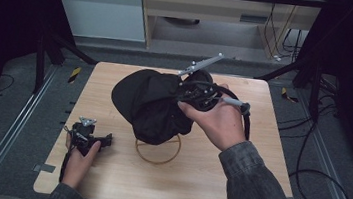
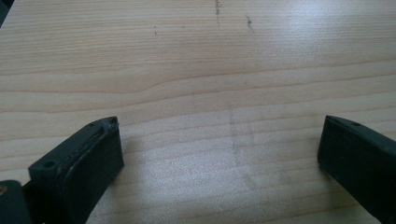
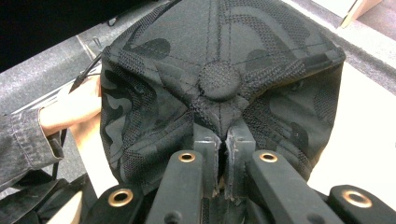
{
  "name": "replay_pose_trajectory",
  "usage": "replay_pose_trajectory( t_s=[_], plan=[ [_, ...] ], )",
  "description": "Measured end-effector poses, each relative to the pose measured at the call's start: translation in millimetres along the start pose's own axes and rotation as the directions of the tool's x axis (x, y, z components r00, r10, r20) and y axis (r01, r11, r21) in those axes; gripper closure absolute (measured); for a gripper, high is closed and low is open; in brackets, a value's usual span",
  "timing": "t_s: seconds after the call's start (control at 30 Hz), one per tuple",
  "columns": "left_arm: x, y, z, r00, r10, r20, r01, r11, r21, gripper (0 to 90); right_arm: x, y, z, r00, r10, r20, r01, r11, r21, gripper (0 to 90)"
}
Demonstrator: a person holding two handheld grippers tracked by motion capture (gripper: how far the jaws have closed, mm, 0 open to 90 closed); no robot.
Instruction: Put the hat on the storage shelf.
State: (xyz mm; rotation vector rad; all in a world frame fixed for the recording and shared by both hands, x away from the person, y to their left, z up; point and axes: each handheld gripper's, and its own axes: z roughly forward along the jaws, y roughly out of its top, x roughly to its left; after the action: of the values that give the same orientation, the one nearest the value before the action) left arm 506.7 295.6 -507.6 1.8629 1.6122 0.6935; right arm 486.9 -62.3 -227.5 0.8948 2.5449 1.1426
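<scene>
The cap (image 1: 151,104) is black cloth with a faint camouflage pattern, partly smooth and partly mesh, sewn in panels that meet at a round cloth button (image 3: 219,80) on top. It hangs above the middle of the counter (image 1: 205,183), over a thin wooden ring (image 1: 157,150) that lies flat on the light wood surface. The right gripper (image 1: 192,95) holds the cap: in the right gripper view its black fingers (image 3: 207,154) are pressed together on a fold of cloth just below the button. In the high view the crown is turned toward this gripper, and the rounded, flatter part of the cap points to the far left; whether this is the brim I cannot tell. The long axis of the cap runs from far left to near right. The left gripper (image 1: 90,137) is low at the near left of the counter, well apart from the cap. Its fingers (image 2: 81,163) are spread wide over bare wood with a straight grain, and they hold nothing.
</scene>
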Motion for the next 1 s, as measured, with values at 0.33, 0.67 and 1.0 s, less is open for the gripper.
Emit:
replay_pose_trajectory(
  t_s=[0.33,0.67,1.0],
  plan=[
    [-0.2,0.0,0.0,1.0,0.002,0.001,-0.002,1.0,0.0,0.0,0.6,-7.4,5.4,1.0,0.008,0.005,-0.008,0.9996,0.028,86.0],
    [0.2,0.1,-0.3,1.0,0.007,0.003,-0.007,1.0,0.004,0.0,-1.0,-13.0,26.7,0.9999,0.008,0.013,-0.009,0.9997,0.022,85.1],
    [0.2,0.1,-0.4,0.9999,0.012,0.005,-0.012,0.9999,0.005,0.0,-6.5,-15.3,38.7,0.9996,0.016,0.022,-0.017,0.9996,0.021,82.8]
  ],
)
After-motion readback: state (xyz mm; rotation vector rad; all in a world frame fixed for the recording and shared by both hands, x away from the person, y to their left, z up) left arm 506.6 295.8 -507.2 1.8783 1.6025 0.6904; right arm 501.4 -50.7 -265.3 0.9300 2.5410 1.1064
